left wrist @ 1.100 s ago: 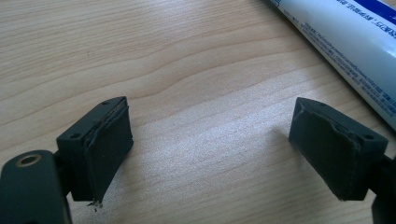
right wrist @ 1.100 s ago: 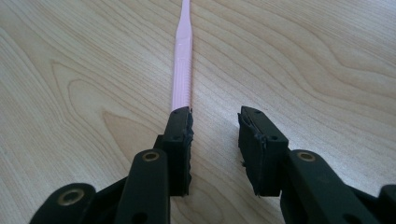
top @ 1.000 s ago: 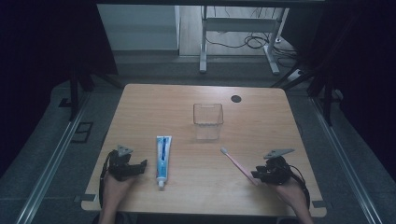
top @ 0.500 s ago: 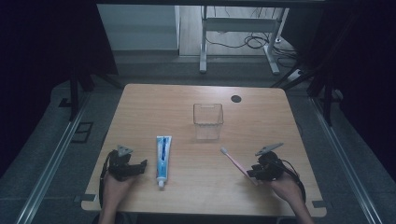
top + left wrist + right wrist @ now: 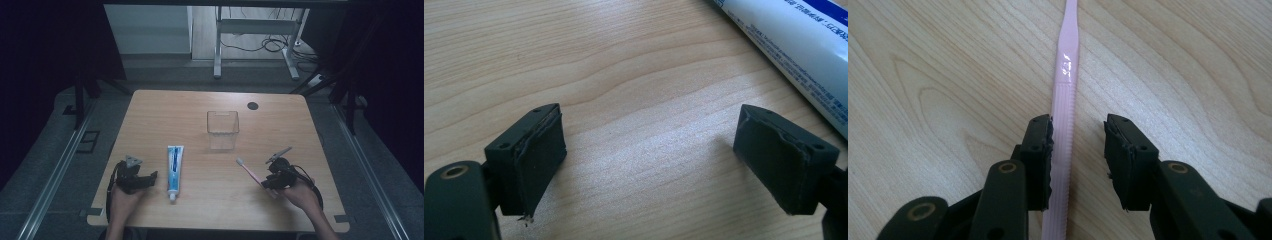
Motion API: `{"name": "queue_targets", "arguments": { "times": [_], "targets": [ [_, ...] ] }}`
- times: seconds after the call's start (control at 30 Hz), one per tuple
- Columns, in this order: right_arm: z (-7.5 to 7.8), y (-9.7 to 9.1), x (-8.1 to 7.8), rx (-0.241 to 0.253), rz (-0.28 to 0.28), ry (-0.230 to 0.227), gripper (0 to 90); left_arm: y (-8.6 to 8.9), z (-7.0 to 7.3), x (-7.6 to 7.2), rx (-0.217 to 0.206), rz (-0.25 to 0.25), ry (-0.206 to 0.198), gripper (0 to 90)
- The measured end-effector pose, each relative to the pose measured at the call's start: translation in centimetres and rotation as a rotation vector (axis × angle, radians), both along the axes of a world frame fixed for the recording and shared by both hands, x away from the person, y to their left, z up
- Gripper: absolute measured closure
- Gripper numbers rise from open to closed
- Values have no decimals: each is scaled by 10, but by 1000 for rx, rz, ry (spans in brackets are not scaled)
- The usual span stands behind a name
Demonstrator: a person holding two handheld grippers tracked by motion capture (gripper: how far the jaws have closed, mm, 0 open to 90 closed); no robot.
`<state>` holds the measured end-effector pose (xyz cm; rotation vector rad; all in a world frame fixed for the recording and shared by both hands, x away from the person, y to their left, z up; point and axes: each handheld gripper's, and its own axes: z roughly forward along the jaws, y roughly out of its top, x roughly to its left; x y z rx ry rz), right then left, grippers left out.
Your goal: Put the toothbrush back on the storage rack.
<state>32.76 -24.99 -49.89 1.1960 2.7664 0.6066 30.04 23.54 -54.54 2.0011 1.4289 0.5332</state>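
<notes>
Right gripper view: right gripper (image 5: 1078, 150) jaws partly open, straddling the pink toothbrush (image 5: 1064, 125) handle. Left pad sits against or just beside the ribbed part of the handle; right pad stands clear of it, with bare wood in the gap. No squeeze on it, so not gripped. Toothbrush lies flat on the worktop (image 5: 938, 75), handle running straight away from the jaws and out the top edge.

High view: right gripper (image 5: 266, 183) low over the near-right part of the worktop (image 5: 170, 107), held in the person's right hand (image 5: 300, 192), cable looping off beside it. Toothbrush (image 5: 248, 171) lies diagonally, bristle head up-left toward the centre, tail end under the jaws.

Left gripper view: left gripper (image 5: 649, 165) jaws wide open, nothing between them, just bare wood. Pads hover close to the surface; can't tell if they touch it. Toothpaste tube (image 5: 794, 55) crosses the upper-right corner, just outside the right-hand jaw, not touching.

High view: left gripper (image 5: 150, 178) at near-left, in the left hand (image 5: 125, 195), jaws pointing toward the toothpaste tube (image 5: 174, 165). Tube lies flat, cap toward the near edge, just beside the jaws. Clear plastic cup (image 5: 222, 130) stands upright at mid-worktop, well apart from both grippers, with nothing visible inside. Small dark round spot (image 5: 252, 105) near the far edge.
</notes>
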Motion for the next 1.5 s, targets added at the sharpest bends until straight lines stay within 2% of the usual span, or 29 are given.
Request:
{"name": "queue_targets", "arguments": {
  "times": [0.53, 0.97, 1.2, 1.27, 1.5],
  "targets": [
    [4, 24, 18, -92, 42, 50, 649, 0, 0, 0, 1, -1, 0, 131],
    [0, 49, 32, -211, 84, 80, 702, 0, 0, 0, 1, -5, 0, 131],
    [-1, 54, 36, -226, 90, 101, 747, 0, 0, 0, 1, -7, 0, 131],
    [-1, 55, 38, -234, 87, 120, 769, 0, 0, 0, 1, -7, 0, 131],
    [-1, 56, 41, -236, 96, 152, 781, 0, 0, 0, 1, -8, 0, 131]
  ]
}}
